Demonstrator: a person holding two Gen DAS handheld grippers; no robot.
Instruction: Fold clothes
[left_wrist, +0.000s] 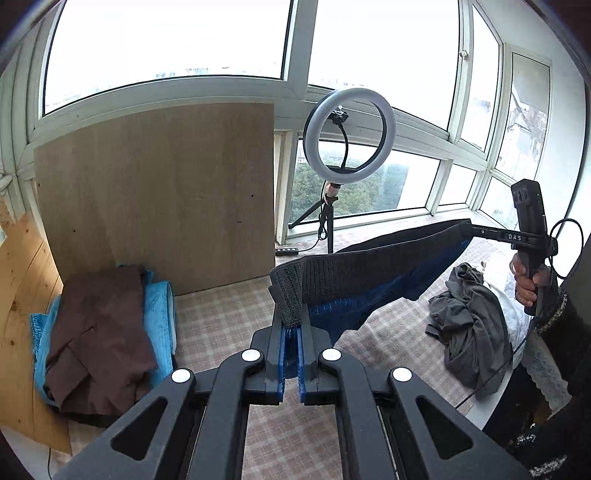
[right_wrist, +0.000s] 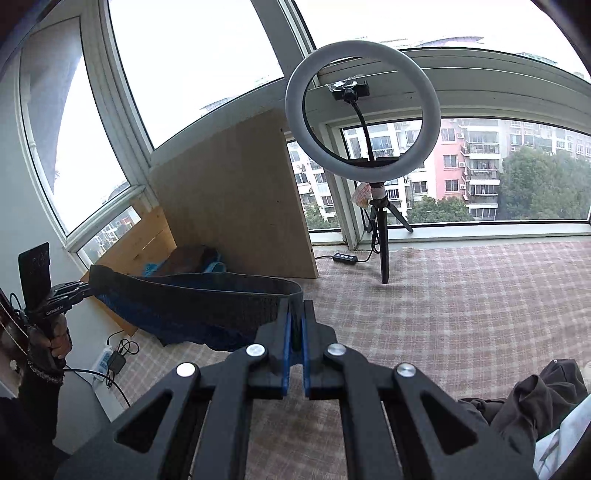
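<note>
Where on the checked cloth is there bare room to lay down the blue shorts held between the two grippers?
Bare checked cloth lies between the ring light tripod and the crumpled grey garment, below the blue shorts. It is crowded at the left by the folded brown garment on blue fabric.

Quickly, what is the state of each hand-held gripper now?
Left hand-held gripper: closed on the grey elastic waistband of the dark blue shorts.
Right hand-held gripper: closed on the same waistband, other end.
</note>
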